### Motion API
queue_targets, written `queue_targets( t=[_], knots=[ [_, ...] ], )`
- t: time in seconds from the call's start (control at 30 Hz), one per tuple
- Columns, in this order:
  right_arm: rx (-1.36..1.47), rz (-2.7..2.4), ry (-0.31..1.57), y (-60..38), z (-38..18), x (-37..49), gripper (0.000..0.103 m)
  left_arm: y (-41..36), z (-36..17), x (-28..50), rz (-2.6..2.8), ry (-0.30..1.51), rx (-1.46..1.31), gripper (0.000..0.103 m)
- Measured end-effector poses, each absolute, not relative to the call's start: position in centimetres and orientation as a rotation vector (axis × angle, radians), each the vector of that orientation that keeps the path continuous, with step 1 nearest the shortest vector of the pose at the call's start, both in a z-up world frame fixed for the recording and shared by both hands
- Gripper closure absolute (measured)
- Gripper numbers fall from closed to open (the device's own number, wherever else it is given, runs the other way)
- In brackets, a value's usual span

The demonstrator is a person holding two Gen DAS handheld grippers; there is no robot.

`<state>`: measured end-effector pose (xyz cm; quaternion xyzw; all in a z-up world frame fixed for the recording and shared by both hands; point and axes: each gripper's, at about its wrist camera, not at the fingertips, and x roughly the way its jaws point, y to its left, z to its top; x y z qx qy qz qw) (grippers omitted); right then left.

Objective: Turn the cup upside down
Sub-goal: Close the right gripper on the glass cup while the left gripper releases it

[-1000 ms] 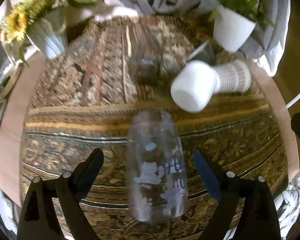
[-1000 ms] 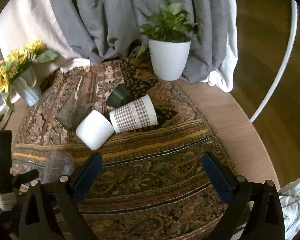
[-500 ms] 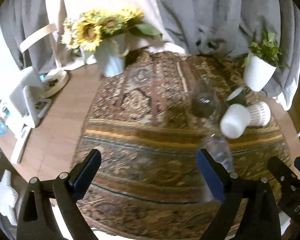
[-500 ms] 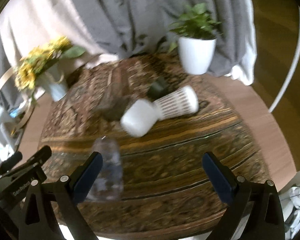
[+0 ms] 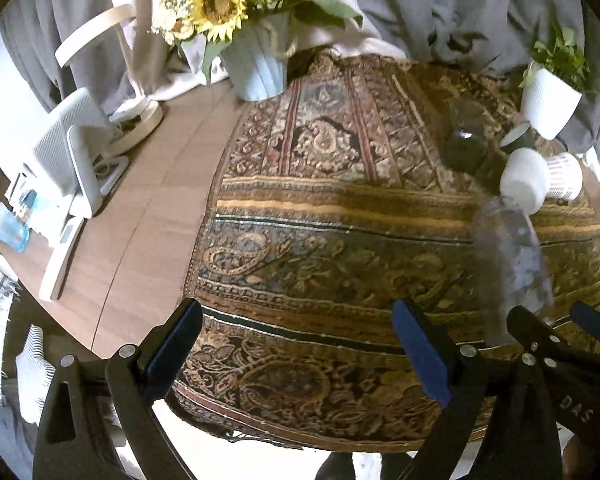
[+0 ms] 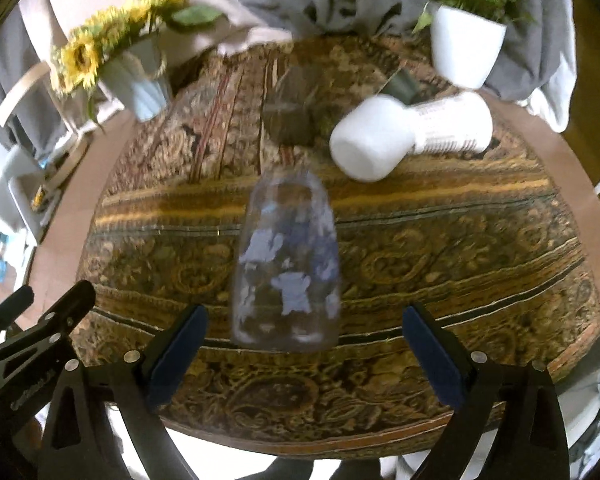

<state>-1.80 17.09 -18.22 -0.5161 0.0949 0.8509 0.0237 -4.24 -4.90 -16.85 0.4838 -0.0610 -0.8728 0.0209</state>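
Note:
A clear glass cup with pale printed figures (image 6: pixel 287 264) stands on the patterned cloth, its wide end down near the front table edge. My right gripper (image 6: pixel 302 354) is open, its jaws either side of the cup's base, not touching. In the left wrist view the same cup (image 5: pixel 512 268) is at the far right. My left gripper (image 5: pixel 296 354) is open and empty over the cloth, left of the cup. The right gripper's fingers (image 5: pixel 548 344) show at the lower right there.
A white cup (image 6: pixel 374 138) and a checked cup (image 6: pixel 454 122) lie on their sides behind the glass, with a dark cup (image 6: pixel 400 84) and a dark glass (image 6: pixel 288 116). A sunflower vase (image 5: pixel 256 68) and white plant pot (image 6: pixel 466 46) stand at the back. White devices (image 5: pixel 72 160) sit left.
My left gripper has swung left away from the clear cup. My right gripper has moved left and now frames the cup between its open jaws.

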Motion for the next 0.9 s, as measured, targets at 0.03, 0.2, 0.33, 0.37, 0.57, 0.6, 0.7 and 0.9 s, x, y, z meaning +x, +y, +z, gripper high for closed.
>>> queue_targets(
  t=[0.03, 0.2, 0.33, 0.37, 0.57, 0.6, 0.7, 0.9],
  knots=[
    [-1.608, 2.626, 0.293, 16.9, -18.6, -1.9, 0.007, -5.0, -17.0, -4.3, -2.701, -0.193, 1.503, 0.006],
    [-1.646, 2.609, 0.308, 16.5, -19.9, -2.0, 0.014, -5.0, -17.4, -4.5, -2.700, -0.210, 1.510, 0.006],
    [-1.664, 2.605, 0.334, 16.8, -20.3, -2.1, 0.027, -5.1, -17.5, -4.7, -2.703, -0.218, 1.504, 0.006],
    [-1.666, 2.609, 0.338, 16.8, -20.3, -2.1, 0.030, -5.1, -17.5, -4.7, -2.702, -0.217, 1.507, 0.006],
    [-1.646, 2.617, 0.292, 16.4, -19.8, -1.9, 0.033, -4.9, -17.2, -4.8, -2.715, -0.223, 1.497, 0.006],
    [-1.641, 2.618, 0.285, 16.4, -19.6, -1.8, 0.033, -4.9, -17.1, -4.9, -2.721, -0.221, 1.493, 0.006],
    [-1.613, 2.629, 0.267, 16.6, -18.3, -1.6, 0.033, -5.0, -16.6, -5.0, -2.736, -0.201, 1.484, 0.006],
    [-1.542, 2.640, 0.217, 17.0, -15.9, -2.5, 0.033, -5.1, -15.9, -5.5, -2.754, -0.160, 1.460, 0.006]
  ],
)
